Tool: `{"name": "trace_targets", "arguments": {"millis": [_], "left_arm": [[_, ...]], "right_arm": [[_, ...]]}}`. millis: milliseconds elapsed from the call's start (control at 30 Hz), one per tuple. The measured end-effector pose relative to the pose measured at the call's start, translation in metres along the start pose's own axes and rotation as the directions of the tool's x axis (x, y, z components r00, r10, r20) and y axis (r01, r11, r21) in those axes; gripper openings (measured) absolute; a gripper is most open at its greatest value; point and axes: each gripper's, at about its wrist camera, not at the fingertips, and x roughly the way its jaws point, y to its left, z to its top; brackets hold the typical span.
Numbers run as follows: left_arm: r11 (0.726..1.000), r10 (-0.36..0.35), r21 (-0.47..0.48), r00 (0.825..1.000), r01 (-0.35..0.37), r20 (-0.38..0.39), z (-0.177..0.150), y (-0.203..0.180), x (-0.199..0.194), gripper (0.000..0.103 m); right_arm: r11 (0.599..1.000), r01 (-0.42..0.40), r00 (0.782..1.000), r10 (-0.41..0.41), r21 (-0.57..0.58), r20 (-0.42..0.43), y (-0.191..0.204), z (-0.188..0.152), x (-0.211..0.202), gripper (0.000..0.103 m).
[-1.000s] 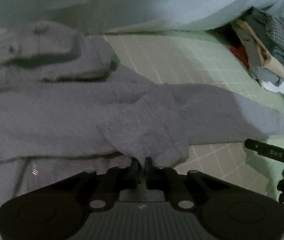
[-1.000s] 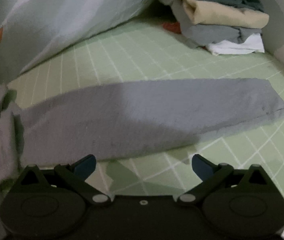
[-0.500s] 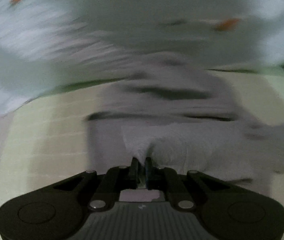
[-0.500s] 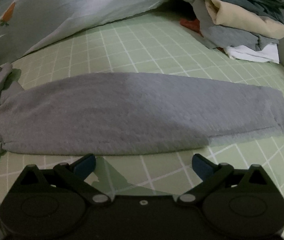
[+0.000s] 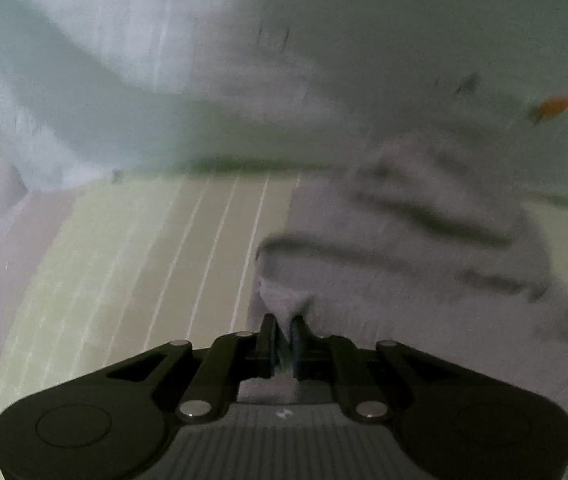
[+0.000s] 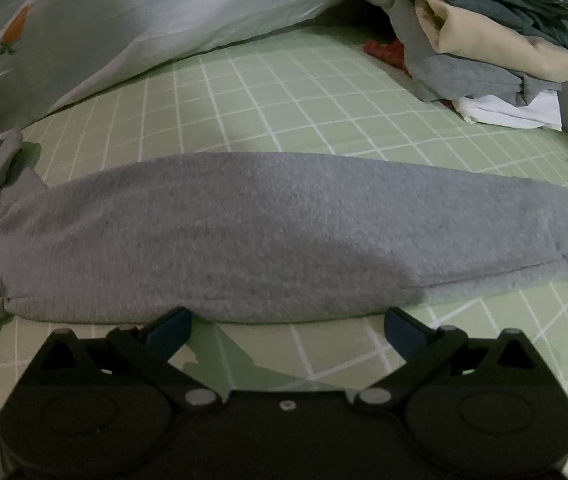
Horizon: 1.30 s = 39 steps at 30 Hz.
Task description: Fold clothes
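Left tongs [image 5: 282, 338] are pinching a bunched edge of the grey sweatshirt [image 5: 423, 280], jaws nearly together with cloth between them. Right tongs [image 6: 287, 326] are hanging wide apart and empty just short of the near edge of the sweatshirt's sleeve [image 6: 268, 228], not touching it. The sleeve is lying flat and stretched out across the green checked bed sheet [image 6: 284, 92], cuff toward the right; the garment's body is sitting rumpled in ridges beyond the left tongs, blurred in that view. Farther back, a pale quilt with carrot print [image 6: 156, 16] is resting along the bed, and a stack of folded clothes [image 6: 483, 52] is sitting in the far right corner. Judgement: this garment is still being spread, no fold made yet; earlier items appear done.
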Motion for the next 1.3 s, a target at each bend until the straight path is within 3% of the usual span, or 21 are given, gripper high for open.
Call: {"name": "trace_targets", "arguments": {"millis": [33,100,233,300,367,433,600,800,933,1033,1300], "left_arm": [[1.000,-0.014,0.005,0.999,0.014,0.032,0.004,0.000,-0.006,0.009],[1.000,-0.005,0.005,1.000,0.005,0.020,0.006,0.001,-0.003,0.012],[0.995,0.064,-0.066,0.986,-0.075,-0.152,-0.009,0.012,0.035,0.021],[0.989,0.092,-0.093,0.970,-0.116,-0.224,-0.019,0.016,0.045,0.036],[0.985,0.096,-0.122,0.969,-0.126,-0.228,-0.024,0.018,0.042,0.074],[0.981,0.085,-0.155,0.975,-0.118,-0.204,-0.025,0.017,0.032,0.086],[0.975,0.070,-0.194,0.981,-0.106,-0.182,-0.026,0.003,0.021,0.090],[0.979,0.048,-0.187,0.985,-0.079,-0.165,-0.031,-0.018,0.007,0.091],[0.980,0.012,-0.193,0.988,-0.042,-0.154,-0.036,-0.031,-0.004,0.092],[0.983,0.002,-0.179,0.990,-0.028,-0.143,-0.040,-0.042,-0.010,0.092],[0.969,-0.037,-0.247,0.991,0.004,-0.130,-0.051,-0.058,-0.023,0.093]], "right_arm": [[1.000,0.001,1.000,-0.001,0.001,0.002,0.001,0.000,0.000,0.103],[1.000,0.002,1.000,-0.002,0.003,0.003,0.001,0.000,0.000,0.103],[1.000,0.004,1.000,-0.004,0.006,-0.003,0.002,0.002,0.000,0.103],[1.000,-0.001,1.000,0.001,-0.002,-0.009,0.002,0.003,0.001,0.103],[1.000,-0.011,1.000,0.010,-0.015,-0.015,0.001,0.004,0.001,0.103],[1.000,-0.021,1.000,0.021,-0.023,-0.021,0.000,0.004,0.001,0.103],[1.000,-0.026,1.000,0.026,-0.007,0.003,-0.012,0.011,-0.003,0.103],[0.989,0.089,0.993,-0.097,0.117,0.060,-0.063,0.024,-0.002,0.103],[0.957,0.233,0.968,-0.245,0.171,0.051,-0.105,0.029,0.007,0.103],[0.943,0.276,0.957,-0.288,0.187,0.039,-0.134,0.030,0.016,0.103],[0.931,0.209,0.972,-0.232,0.300,0.043,-0.177,0.029,0.030,0.103]]}}
